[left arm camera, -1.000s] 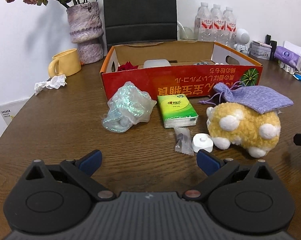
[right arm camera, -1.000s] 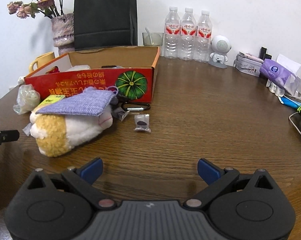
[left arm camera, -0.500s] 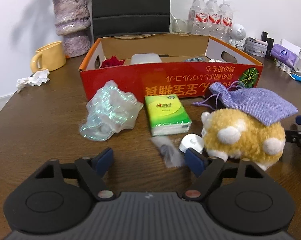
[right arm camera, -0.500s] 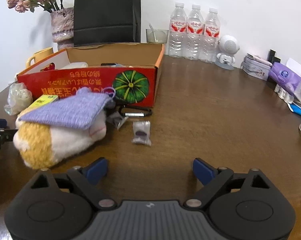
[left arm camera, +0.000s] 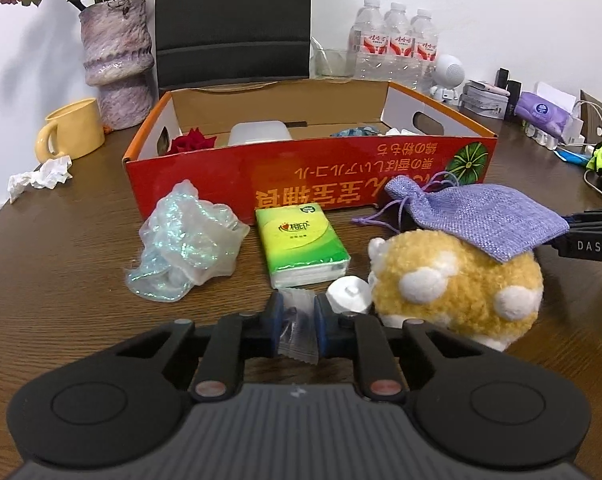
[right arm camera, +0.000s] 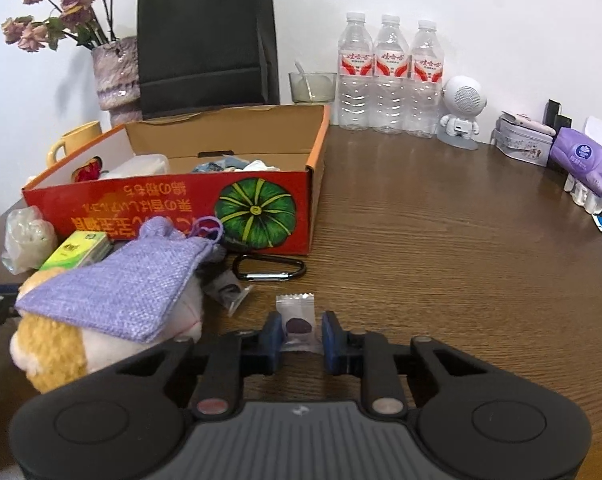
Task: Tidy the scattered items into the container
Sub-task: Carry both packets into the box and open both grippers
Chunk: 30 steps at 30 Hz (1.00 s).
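My left gripper (left arm camera: pixel 297 326) is shut on a small clear snack packet (left arm camera: pixel 297 336) on the table. My right gripper (right arm camera: pixel 301 332) is closed around a clear packet with a dark plum (right arm camera: pixel 297 322), its pads touching the wrapper sides. The red cardboard box (left arm camera: pixel 261 176) stands behind, open, with a red flower, a white tub and cloth inside; it also shows in the right wrist view (right arm camera: pixel 173 200). In front lie a crumpled plastic bag (left arm camera: pixel 185 244), a green tissue pack (left arm camera: pixel 299 244), a white cap (left arm camera: pixel 349 294), a yellow plush (left arm camera: pixel 457 284) under a purple pouch (left arm camera: pixel 481 216), a carabiner (right arm camera: pixel 269 268) and another packet (right arm camera: pixel 229 290).
A yellow mug (left arm camera: pixel 71 134), crumpled tissue (left arm camera: pixel 41 174), vase (left arm camera: pixel 117 60) and black bag (left arm camera: pixel 233 20) stand at the back left. Water bottles (right arm camera: pixel 389 76), a white robot figure (right arm camera: pixel 461 110), a tin and purple tissue pack (right arm camera: pixel 585 160) line the right.
Both grippers moved forward and down and closed: the left onto the clear packet beside the white cap, the right onto the plum packet.
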Available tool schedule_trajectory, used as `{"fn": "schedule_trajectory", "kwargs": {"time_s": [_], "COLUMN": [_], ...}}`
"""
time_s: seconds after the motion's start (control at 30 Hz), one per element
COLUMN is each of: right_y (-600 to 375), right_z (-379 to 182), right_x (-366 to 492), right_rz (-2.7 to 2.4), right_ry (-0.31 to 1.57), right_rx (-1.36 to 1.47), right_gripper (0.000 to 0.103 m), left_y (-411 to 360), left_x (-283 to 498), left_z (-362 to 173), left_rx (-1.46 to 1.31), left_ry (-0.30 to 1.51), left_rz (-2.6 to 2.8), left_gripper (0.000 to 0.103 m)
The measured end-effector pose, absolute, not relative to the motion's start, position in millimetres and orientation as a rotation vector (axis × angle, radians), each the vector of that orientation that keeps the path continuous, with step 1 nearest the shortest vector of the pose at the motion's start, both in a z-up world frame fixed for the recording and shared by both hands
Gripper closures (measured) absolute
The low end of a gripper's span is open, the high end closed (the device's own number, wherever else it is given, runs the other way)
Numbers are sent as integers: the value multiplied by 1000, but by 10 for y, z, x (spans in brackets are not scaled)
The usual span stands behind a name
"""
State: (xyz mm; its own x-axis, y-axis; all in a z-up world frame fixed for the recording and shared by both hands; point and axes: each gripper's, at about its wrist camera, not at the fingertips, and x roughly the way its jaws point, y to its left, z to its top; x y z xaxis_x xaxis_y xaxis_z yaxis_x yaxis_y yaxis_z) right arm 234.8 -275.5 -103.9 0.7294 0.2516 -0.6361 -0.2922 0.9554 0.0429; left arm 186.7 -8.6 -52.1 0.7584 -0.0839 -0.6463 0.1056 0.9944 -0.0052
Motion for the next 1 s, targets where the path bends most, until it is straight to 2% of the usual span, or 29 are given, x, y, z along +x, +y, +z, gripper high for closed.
{"fn": "schedule_trajectory", "kwargs": {"time_s": [0.4, 0.63, 0.83, 1.0], "right_y": [-2791, -2869, -2653, -2318], "right_z": [-957, -523, -55, -38], "right_x": [2224, 2130, 2412, 2896], "right_rz": [275, 308, 359, 354], "right_ry": [641, 518, 424, 465], "right_rx": [-33, -8, -17, 50], "right_gripper": [83, 83, 83, 83], "left_y": [-70, 25, 91, 173], "left_x": [1767, 1634, 1955, 2422], "left_z": [-484, -30, 467, 539], "left_rx": [8, -2, -37, -136], "left_ry": [670, 532, 437, 409], "left_rz": [-81, -103, -120, -93], "left_gripper": [86, 86, 86, 86]}}
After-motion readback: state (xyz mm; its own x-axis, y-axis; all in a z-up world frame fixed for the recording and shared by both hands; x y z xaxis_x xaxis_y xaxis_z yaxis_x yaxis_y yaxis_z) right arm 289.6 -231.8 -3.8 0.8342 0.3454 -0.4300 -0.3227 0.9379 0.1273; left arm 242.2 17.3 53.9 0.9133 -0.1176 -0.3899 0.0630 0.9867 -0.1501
